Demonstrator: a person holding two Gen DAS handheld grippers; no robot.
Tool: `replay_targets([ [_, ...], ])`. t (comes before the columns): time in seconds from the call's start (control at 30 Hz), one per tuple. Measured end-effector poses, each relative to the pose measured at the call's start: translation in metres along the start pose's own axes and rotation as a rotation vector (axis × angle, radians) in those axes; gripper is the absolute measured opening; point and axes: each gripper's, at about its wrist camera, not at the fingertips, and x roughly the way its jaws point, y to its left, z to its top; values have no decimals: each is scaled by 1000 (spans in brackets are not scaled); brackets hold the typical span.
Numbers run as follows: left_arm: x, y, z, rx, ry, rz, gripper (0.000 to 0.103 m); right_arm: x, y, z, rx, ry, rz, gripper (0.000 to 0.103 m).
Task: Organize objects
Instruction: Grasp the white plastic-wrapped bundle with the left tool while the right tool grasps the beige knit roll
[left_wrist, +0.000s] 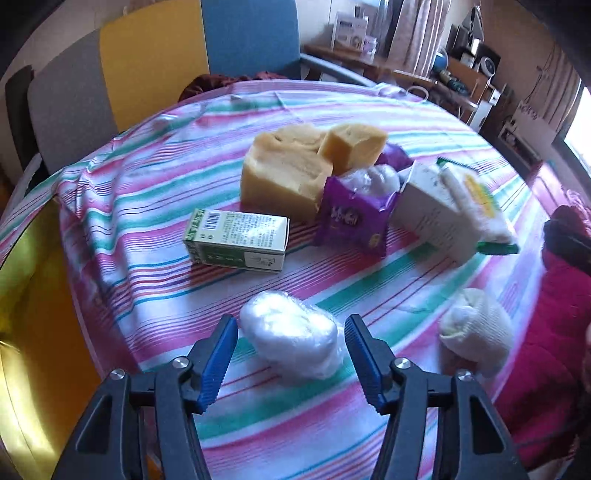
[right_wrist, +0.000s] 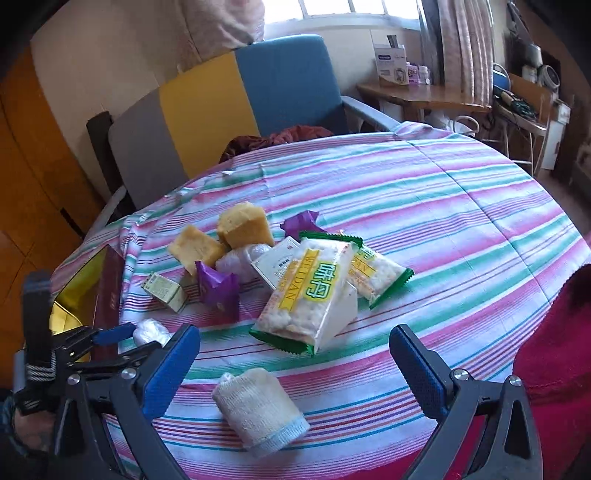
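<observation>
My left claw (left_wrist: 291, 354) stands open around the plastic-wrapped lump (left_wrist: 291, 343) near the desk's (right_wrist: 461, 206) left edge, pads not touching it. My right claw (right_wrist: 295, 363) gapes open over the rolled sock (right_wrist: 258, 410) at the near edge, gripping nothing.

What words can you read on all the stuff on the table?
"WEIDAN": on the rice cracker packet, with large Chinese characters beside it.
Small green box: a barcode and fine print, too small to read.
Purple packet: white lettering, too blurred.
White box: print too small.
</observation>
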Motion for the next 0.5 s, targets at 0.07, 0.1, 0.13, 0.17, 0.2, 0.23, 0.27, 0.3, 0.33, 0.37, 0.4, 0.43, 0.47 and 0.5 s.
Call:
replay_targets([
  [0.07, 10, -2, 0, 6, 2, 5, 57, 1, 1, 0, -2, -1, 4, 103],
  [0.1, 14, -2, -1, -4, 1, -21, 46, 2, 1, 0, -5, 0, 5, 103],
  [0.13, 19, -4, -2, -3, 12, -25, 40, 3, 1, 0, -8, 6, 7, 103],
  [0.17, 18, -6, -3, 4, 0, -12, 40, 4, 2, 0, -15, 12, 11, 103],
  [0.2, 16, -9, -5, 20, -16, -5, 39, 5, 3, 0, -24, 18, 13, 100],
  [0.23, 13, -12, -8, 34, -25, -4, 39, 7, 5, -1, -35, 29, 18, 95],
  [0.27, 11, -12, -9, 37, -32, -6, 39, 9, 7, -1, -49, 43, 20, 92],
  [0.3, 10, -12, -11, 33, -38, -5, 38, 12, 9, -2, -63, 58, 20, 87],
  [0.33, 8, -10, -12, 25, -41, -3, 38, 15, 13, -3, -80, 76, 20, 82],
  [0.37, 6, -7, -14, 16, -45, 1, 38, 18, 16, -5, -98, 98, 26, 79],
  [0.4, 0, -5, -17, 9, -57, 9, 38, 21, 20, -8, -119, 122, 37, 75],
  [0.43, -3, -3, -19, 6, -66, 9, 38, 25, 25, -10, -144, 150, 49, 75],
  [0.47, -8, -3, -20, 2, -73, 9, 38, 28, 30, -13, -172, 174, 61, 75],
  [0.5, -13, -2, -21, -3, -82, 14, 38, 32, 34, -17, -194, 198, 73, 75],
])
